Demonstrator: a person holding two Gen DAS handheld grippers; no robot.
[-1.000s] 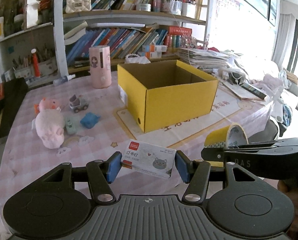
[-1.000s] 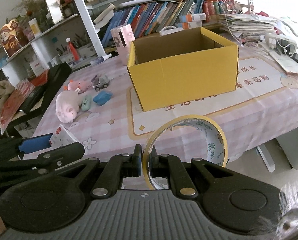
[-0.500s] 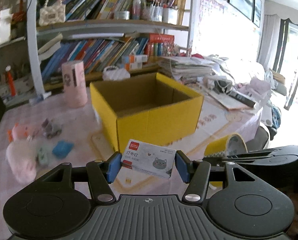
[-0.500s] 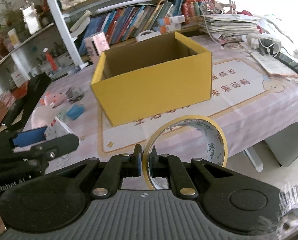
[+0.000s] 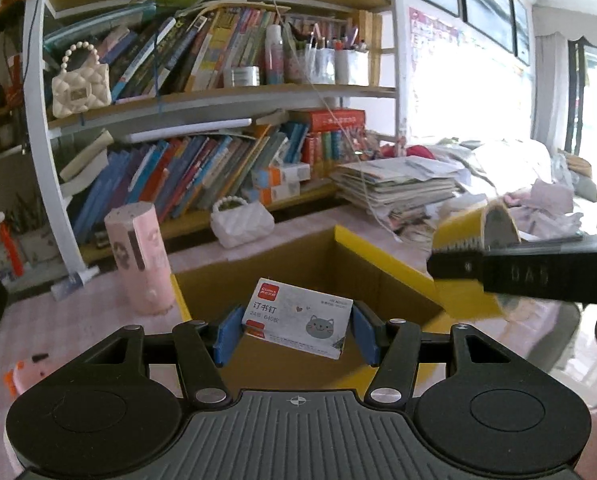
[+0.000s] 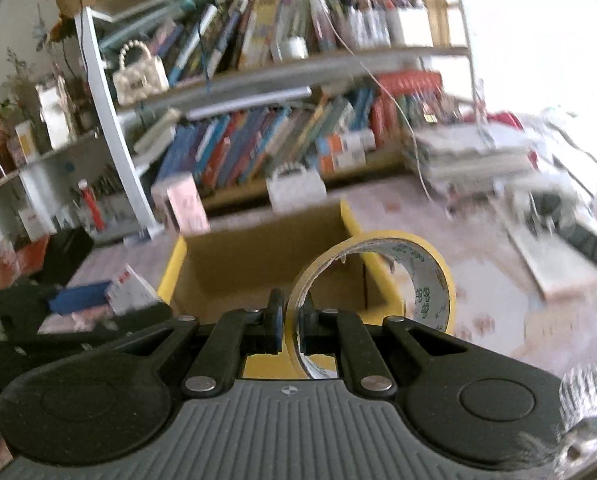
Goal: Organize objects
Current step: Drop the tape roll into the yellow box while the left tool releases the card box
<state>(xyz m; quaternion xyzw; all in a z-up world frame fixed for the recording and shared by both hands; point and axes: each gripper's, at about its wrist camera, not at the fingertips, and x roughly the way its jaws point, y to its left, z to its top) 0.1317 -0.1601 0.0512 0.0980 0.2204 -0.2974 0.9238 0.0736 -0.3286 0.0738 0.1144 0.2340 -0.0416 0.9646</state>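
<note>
Now the left tool grips a small white staple box between its blue pads, the fingers closed on the box's two short ends; a grey cat face and a red logo show on its top. From the left wrist view the staple box hangs over the open mouth of the yellow cardboard box, whose brown inside fills the centre of the picture. At ten o'clock from the staple box a pink cylinder stands upright on the pink checked bench, just beside the cardboard box's left wall. At twelve o'clock, behind the box, sits a small white quilted bag, with a bookshelf of leaning books beyond it.

The right tool is pinched nearly shut on the rim of a roll of yellow tape, which stands on edge at one o'clock from the fingertips. In the blurred right wrist view the roll is over the near right corner of the cardboard box. At nine o'clock there, the left tool shows with the staple box. A stack of papers lies at two o'clock on the bench.
</note>
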